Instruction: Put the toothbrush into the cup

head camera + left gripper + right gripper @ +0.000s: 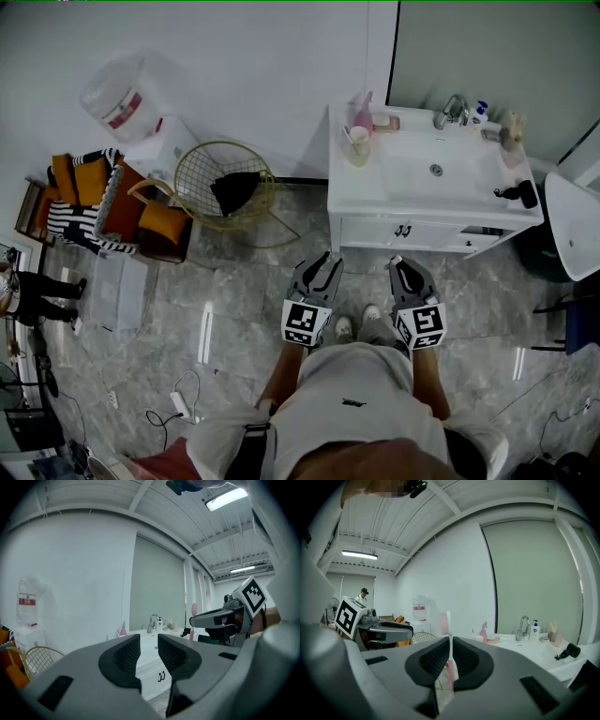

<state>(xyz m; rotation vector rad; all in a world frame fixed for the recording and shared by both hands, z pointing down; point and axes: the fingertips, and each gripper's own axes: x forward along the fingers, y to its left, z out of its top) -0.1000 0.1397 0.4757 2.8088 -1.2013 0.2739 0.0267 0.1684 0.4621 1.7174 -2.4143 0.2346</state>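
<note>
Grey marbled floor tiles (234, 309) run up to a white wall (262, 56), where a white vanity (375, 192) with a basin stands at the right and a gold wire basket (202, 169) sits on the floor to its left. On the vanity's back left corner the cup (358, 150) stands just beside a pink spray bottle (361, 112). Well short of it, the right gripper (398, 267) is clenched on the toothbrush (450, 644), bristles up. The left gripper (323, 262) is released, with nothing between its jaws.
</note>
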